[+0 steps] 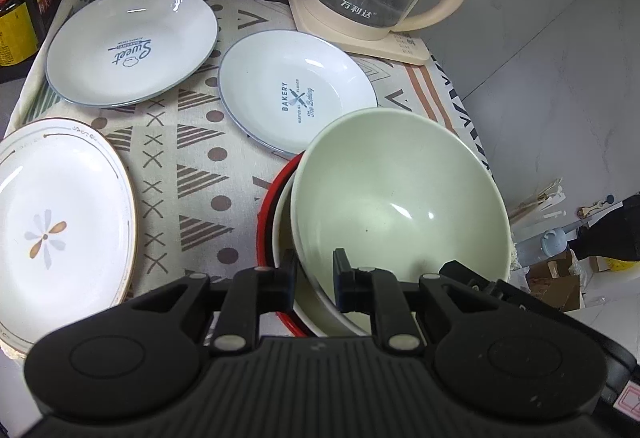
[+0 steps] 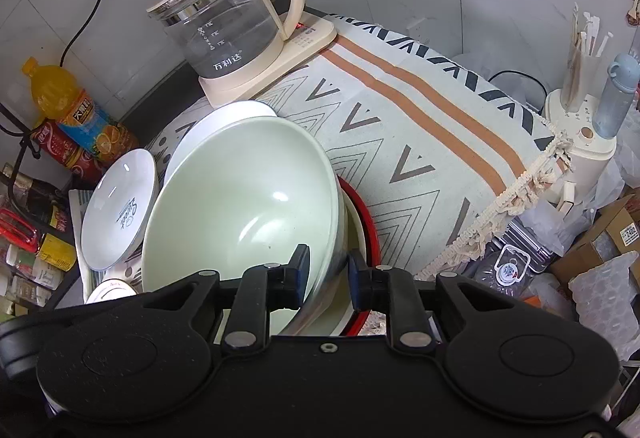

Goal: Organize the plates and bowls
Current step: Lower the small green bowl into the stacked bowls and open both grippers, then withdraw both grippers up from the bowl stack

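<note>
left view: left gripper point(image 1: 314, 280) pinches the near rim of the green bowl point(image 1: 396, 193), low right in the frame, tilted in the red bowl point(image 1: 267, 215). three plates lie spread out.

right view: right gripper point(image 2: 328, 278) pinches the bowl's other side. stacking bowls seems underway; next, probably set it down flat.
</note>
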Demonstrator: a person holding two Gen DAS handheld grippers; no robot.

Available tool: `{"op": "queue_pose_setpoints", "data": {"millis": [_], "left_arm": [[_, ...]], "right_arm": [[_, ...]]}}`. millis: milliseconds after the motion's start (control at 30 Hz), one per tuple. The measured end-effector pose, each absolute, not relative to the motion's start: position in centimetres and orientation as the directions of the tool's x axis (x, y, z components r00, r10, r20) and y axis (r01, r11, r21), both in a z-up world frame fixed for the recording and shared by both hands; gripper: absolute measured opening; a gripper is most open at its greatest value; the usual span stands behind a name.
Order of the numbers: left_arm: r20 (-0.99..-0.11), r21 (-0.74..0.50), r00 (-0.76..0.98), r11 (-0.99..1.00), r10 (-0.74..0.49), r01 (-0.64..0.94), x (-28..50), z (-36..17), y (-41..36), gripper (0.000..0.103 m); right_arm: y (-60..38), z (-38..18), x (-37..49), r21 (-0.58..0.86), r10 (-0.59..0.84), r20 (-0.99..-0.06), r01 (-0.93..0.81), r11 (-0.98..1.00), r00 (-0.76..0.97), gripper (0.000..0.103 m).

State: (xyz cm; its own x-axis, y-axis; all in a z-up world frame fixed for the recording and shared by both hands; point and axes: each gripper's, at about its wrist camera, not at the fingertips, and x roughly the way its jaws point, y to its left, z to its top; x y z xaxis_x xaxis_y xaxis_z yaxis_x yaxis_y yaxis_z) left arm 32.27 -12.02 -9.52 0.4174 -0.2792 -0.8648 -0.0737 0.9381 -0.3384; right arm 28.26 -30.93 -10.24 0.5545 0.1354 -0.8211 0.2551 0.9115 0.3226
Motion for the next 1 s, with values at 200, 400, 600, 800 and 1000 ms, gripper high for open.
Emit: {"op": "queue_pose_setpoints", "data": {"millis": [200,400,600,800,1000], "left_arm": [[-0.866,-0.334,0.423,0.939,-0.269,-0.086,32.0,-9.1,-11.2,0.016],[-0.859,-0.343,0.438,0.933,-0.264,-0.110,31.7,-8.8,-9.7,0.018],[-0.859,-0.321,0.454,0.940,-0.238,-0.115,31.1,-7.8,-8.7,0.048],[-0.855,-0.278,0.484,0.952,-0.183,-0.130,30.3,-6.9,-7.6,0.074],[-0.854,-0.251,0.502,0.955,-0.140,-0.160,29.3,-6.2,-5.9,0.081]], "right_arm": [[-30.7,-10.1,28.1,0.317,0.130,-0.822,0.256,0.913,0.554,0.023],[-30.7,-10.0,28.2,0.286,0.102,-0.829,0.260,0.922,0.549,0.025],[-30.6,-8.6,27.4,0.283,0.090,-0.821,0.264,0.922,0.564,0.035],[-30.2,-7.0,26.5,0.288,0.091,-0.787,0.234,0.929,0.610,0.052],[-29.1,-6.4,26.1,0.307,0.120,-0.773,0.202,0.930,0.622,0.058]]}}
